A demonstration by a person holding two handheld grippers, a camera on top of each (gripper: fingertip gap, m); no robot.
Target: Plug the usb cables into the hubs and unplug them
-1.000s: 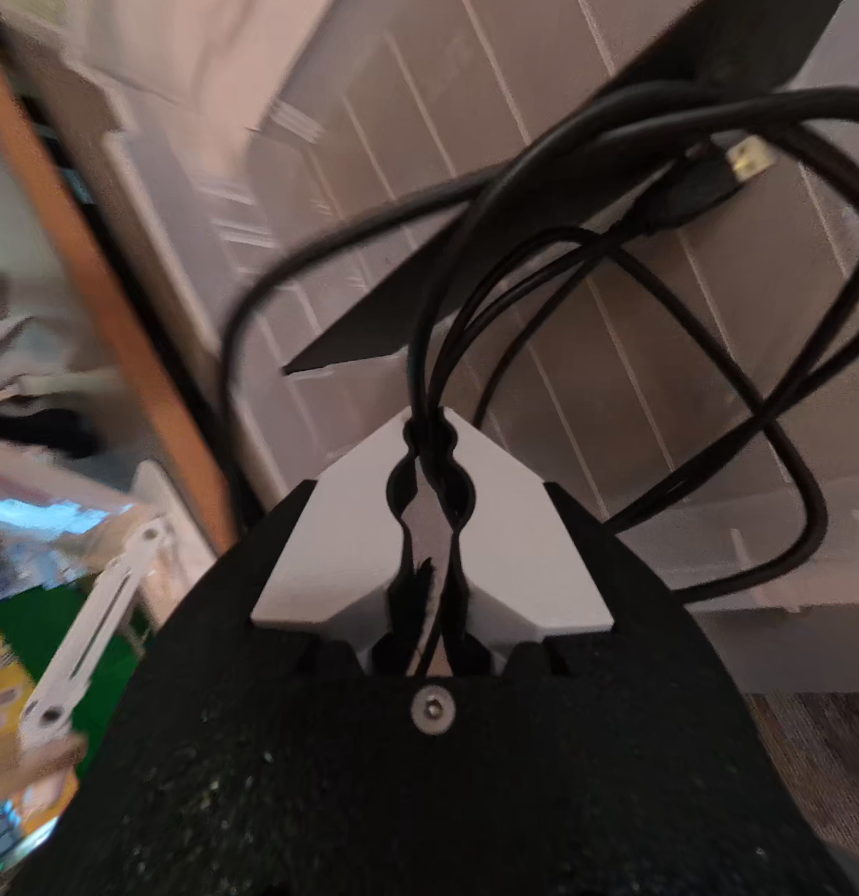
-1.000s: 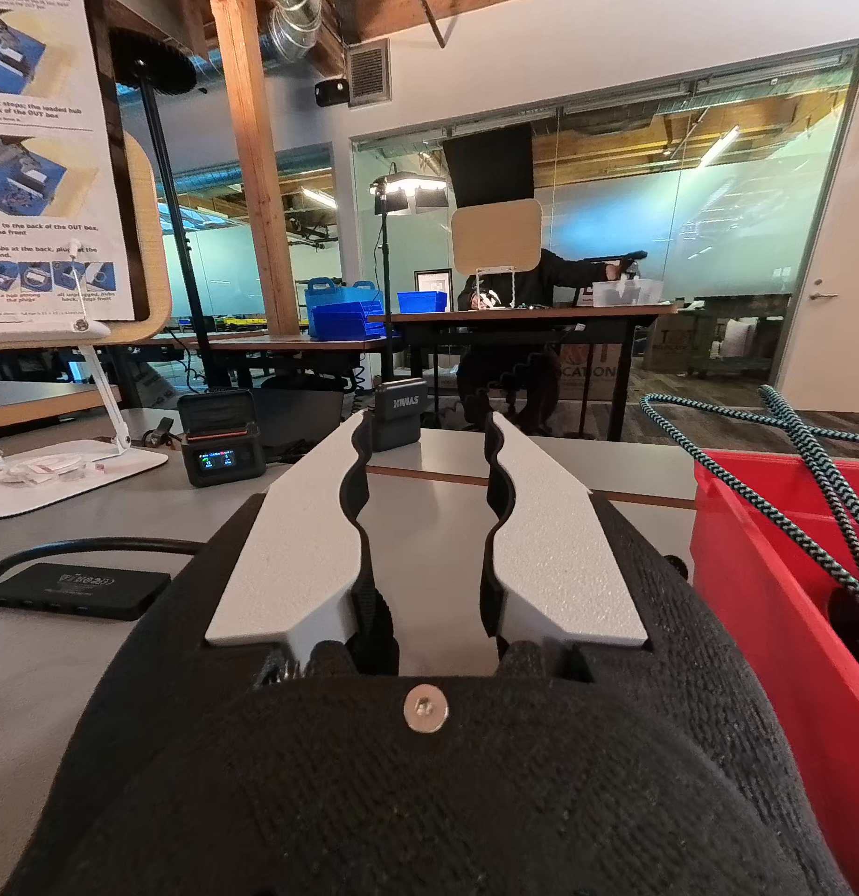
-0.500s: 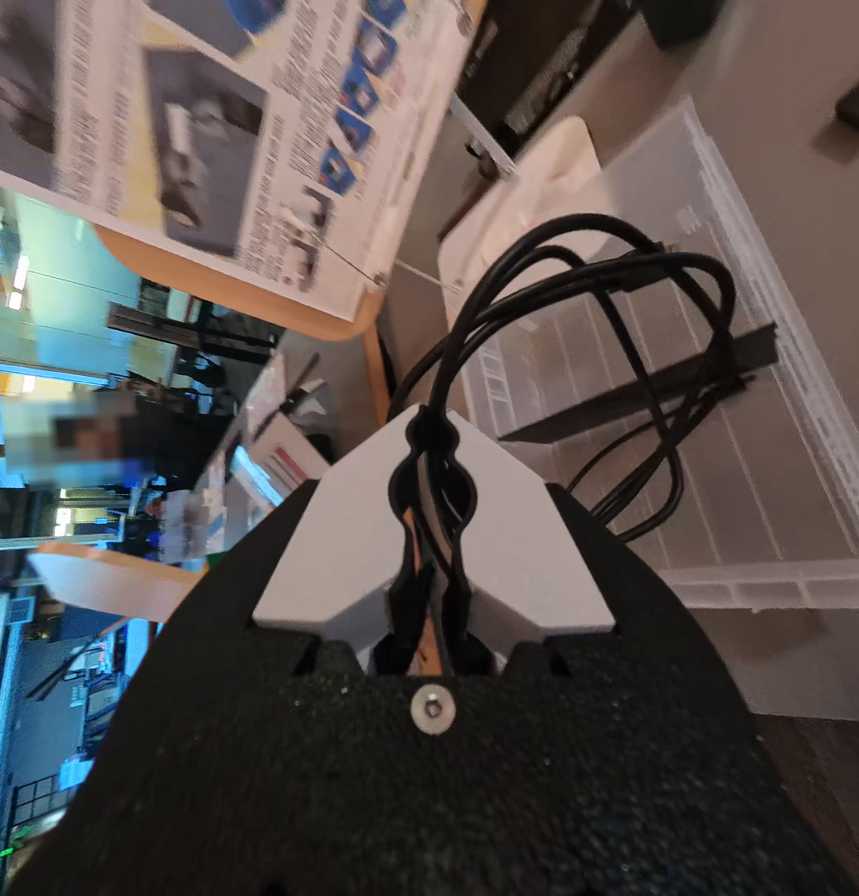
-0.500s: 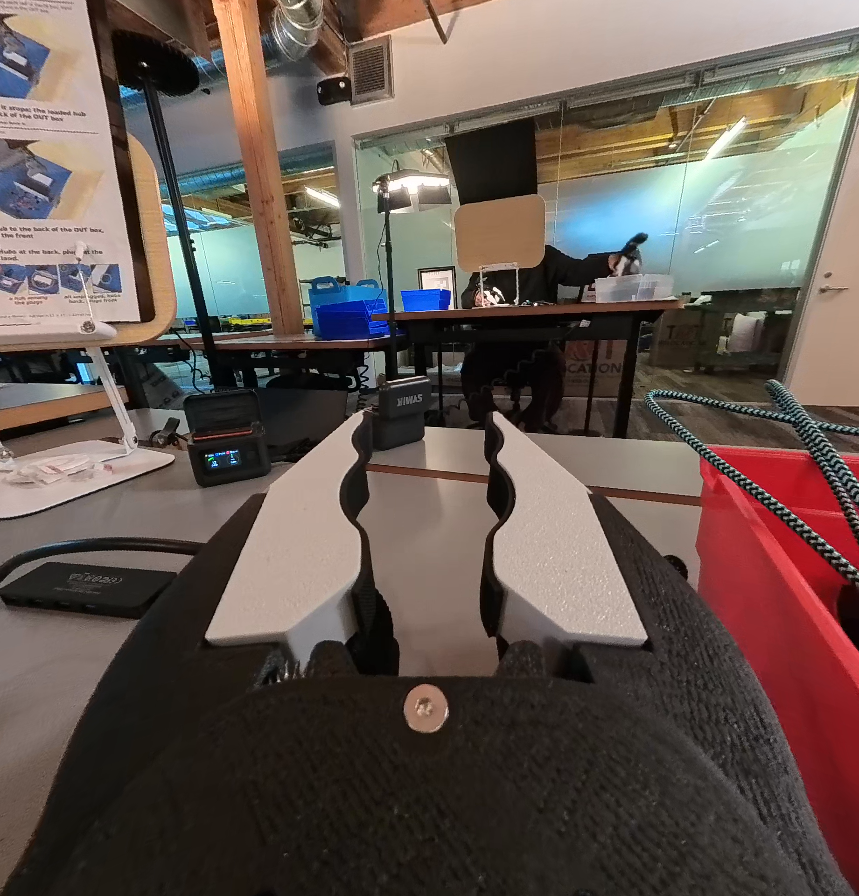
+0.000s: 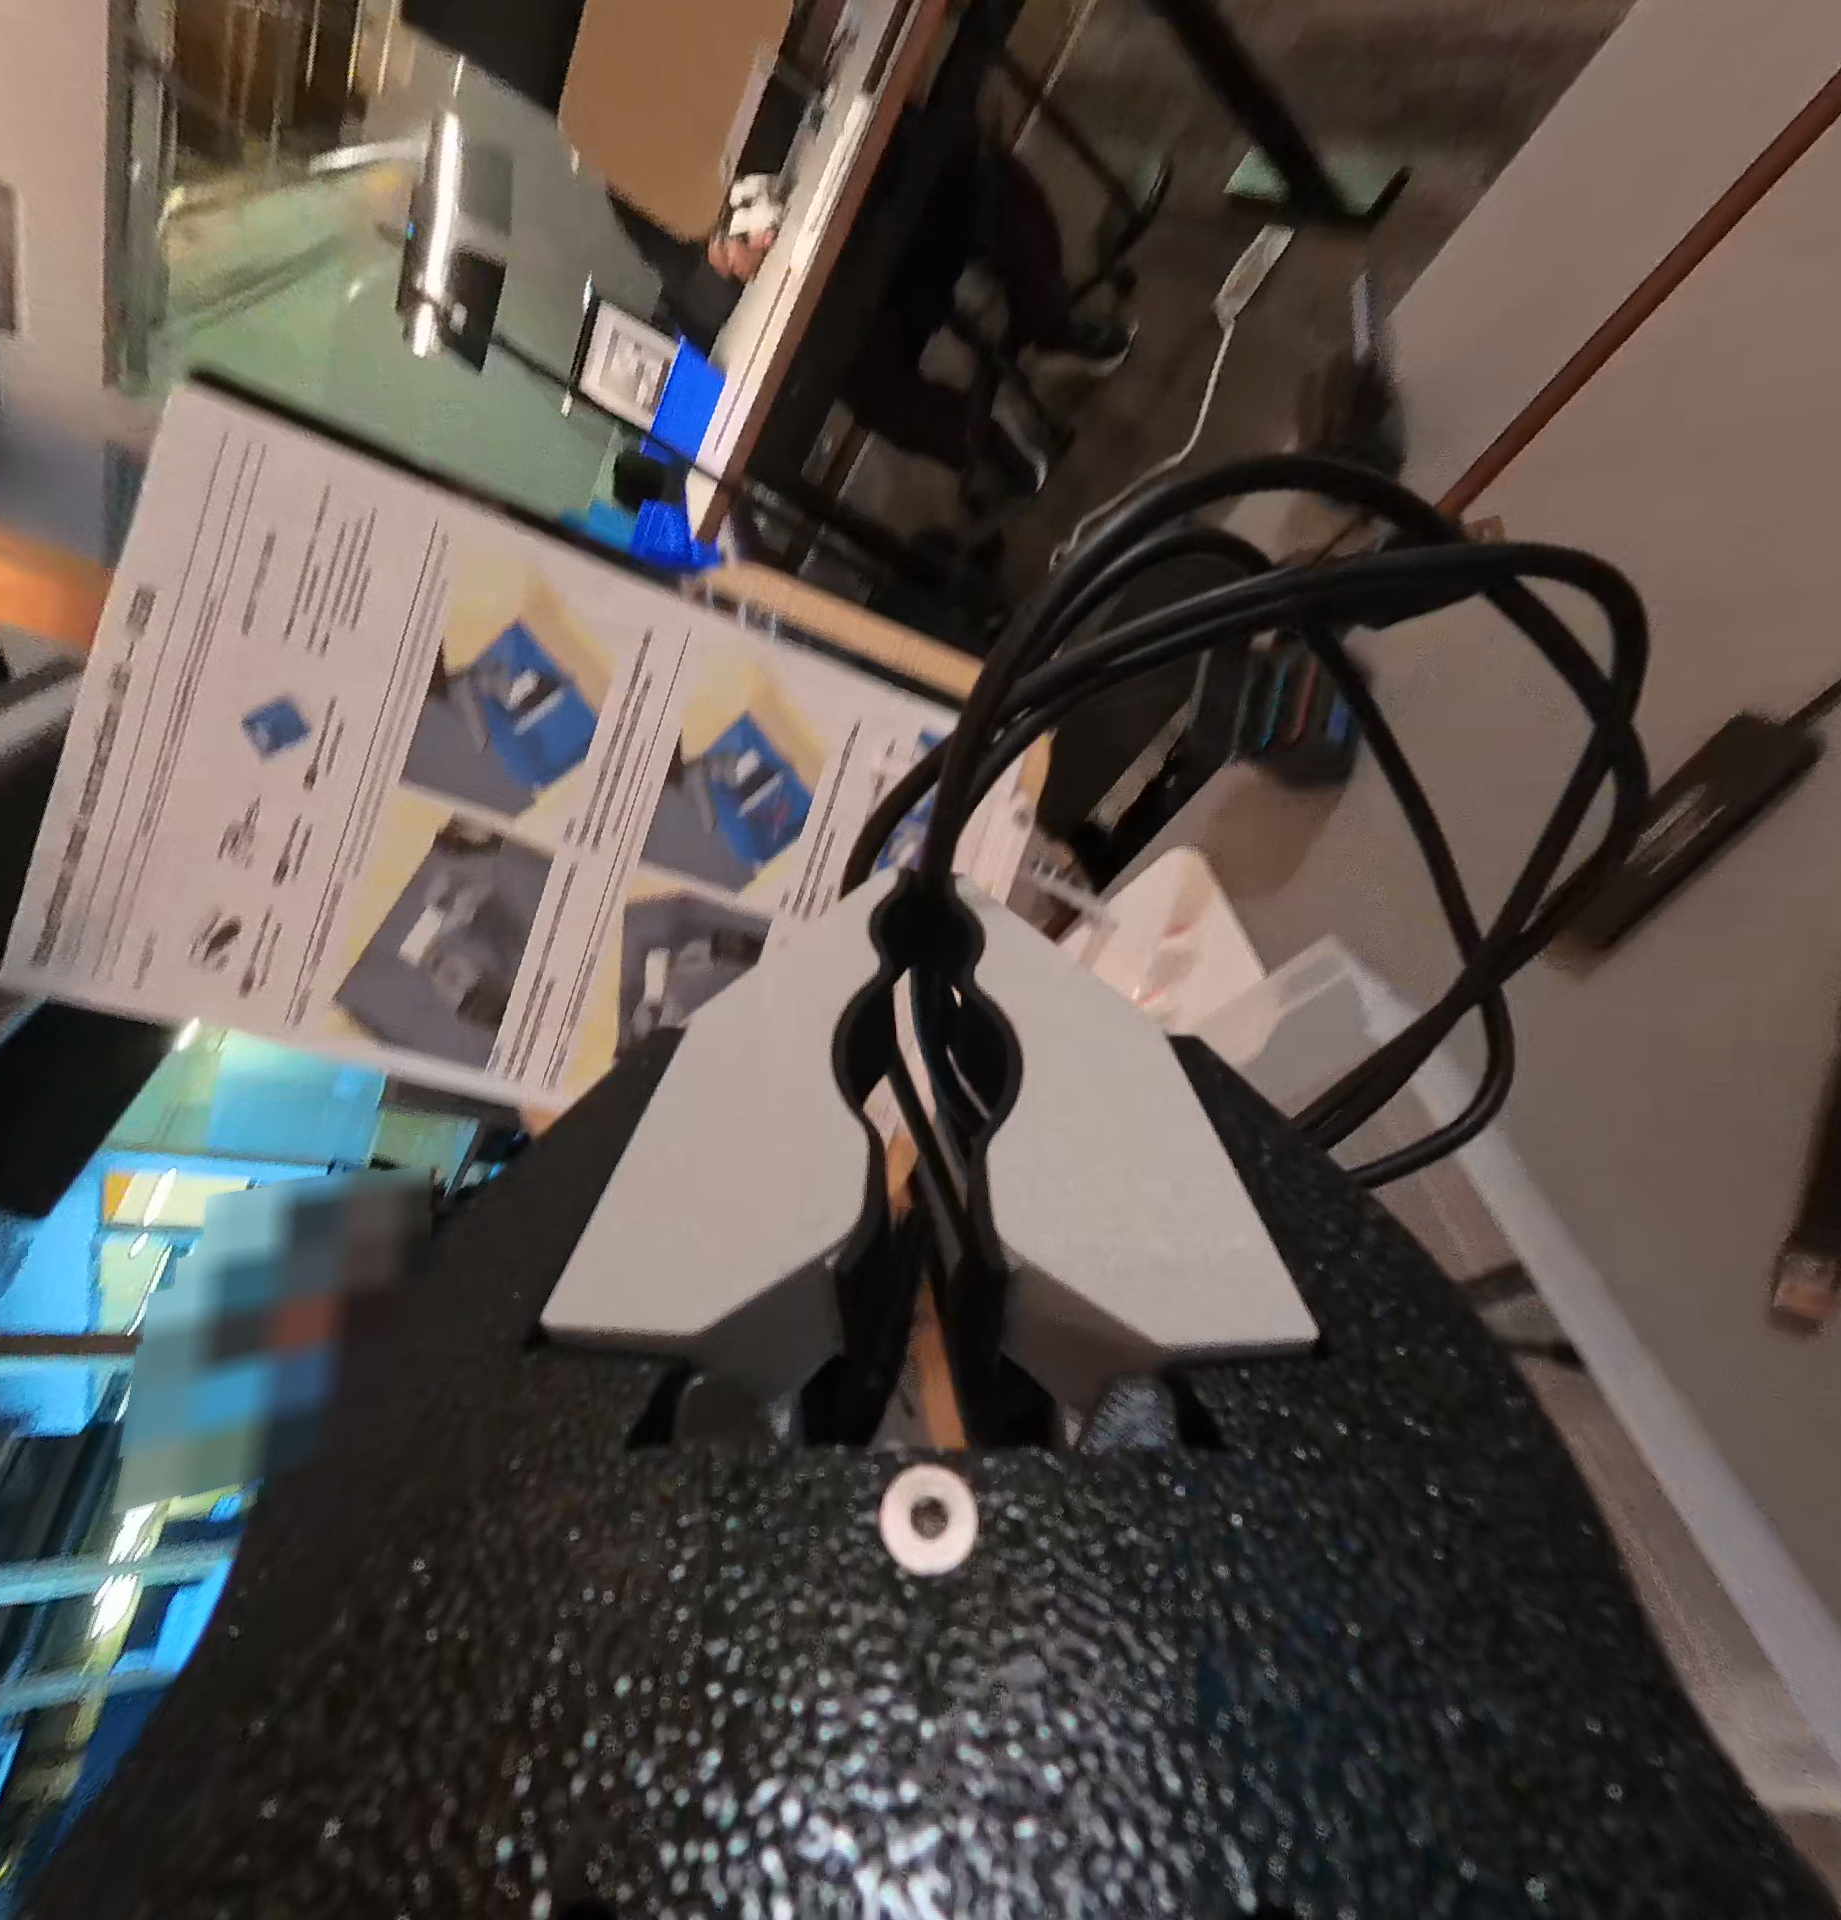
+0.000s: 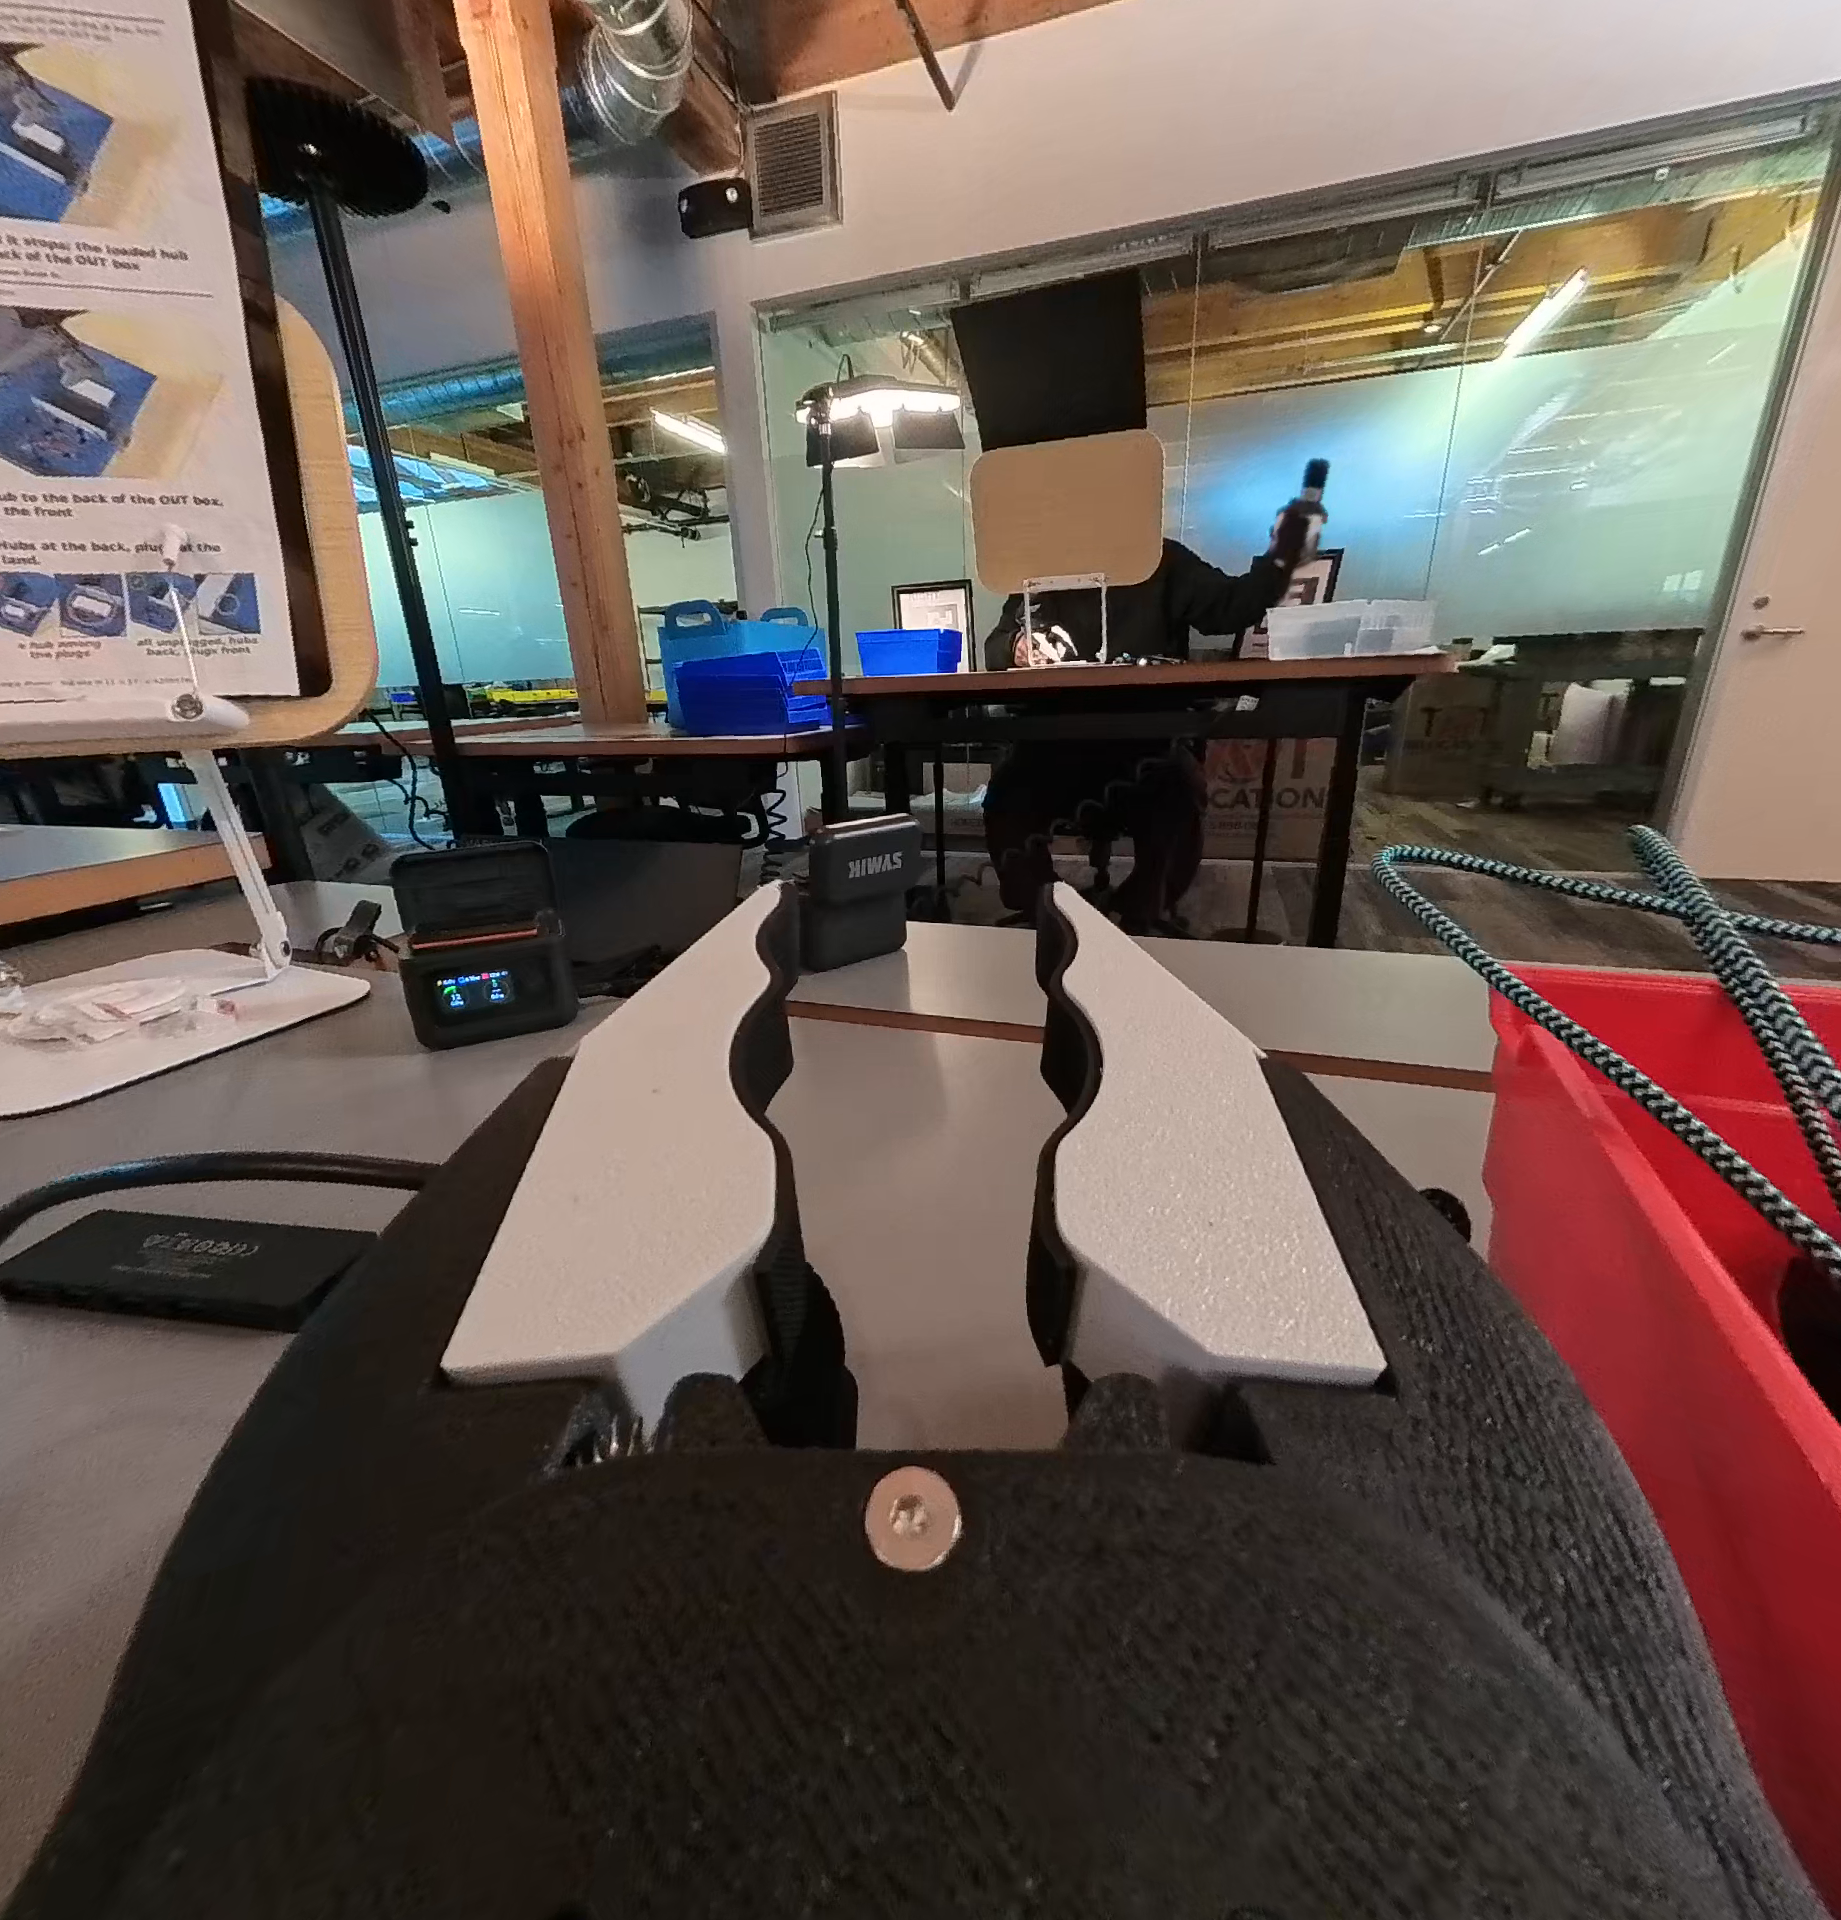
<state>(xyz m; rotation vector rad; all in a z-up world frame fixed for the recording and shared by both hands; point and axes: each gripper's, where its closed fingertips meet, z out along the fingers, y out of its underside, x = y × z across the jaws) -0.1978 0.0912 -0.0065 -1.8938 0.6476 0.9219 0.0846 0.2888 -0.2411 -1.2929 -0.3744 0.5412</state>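
The bundle of black usb cables [image 5: 1259, 644] hangs looped from the left hand-held gripper [image 5: 921, 914], whose fingers are pressed together on several strands at their tips; the loops arc out toward 1 o'clock, clear of the tabletop [image 5: 1747, 436]. In the blurred, tilted left wrist view a flat black hub [image 5: 1685, 831] lies on the tabletop at about 2 o'clock, and a loose plug end [image 5: 1820, 1236] lies at 3 o'clock, well apart from the bundle. The right wrist view shows the same kind of hub [image 6: 178, 1268] at 9 o'clock, its own lead [image 6: 189, 1174] running toward the right hand-held gripper [image 6: 916, 935], which is spread wide with nothing between its fingers.

The step appears to be carrying the bundle over to the hub. To do it well, the bundle should probably be set down beside the hub so that one plug can be singled out; pinching many strands at once gives no control over a connector. The free gripper could then steady the hub.

A red bin [image 6: 1664, 1247] at 3 o'clock holds a braided teal-and-black cable [image 6: 1726, 1060] that spills over its rim. A clear plastic box [image 5: 1342, 997] sits behind the left fingers; its contents cannot be told. An instruction sheet [image 5: 396, 758] stands at 10 o'clock.
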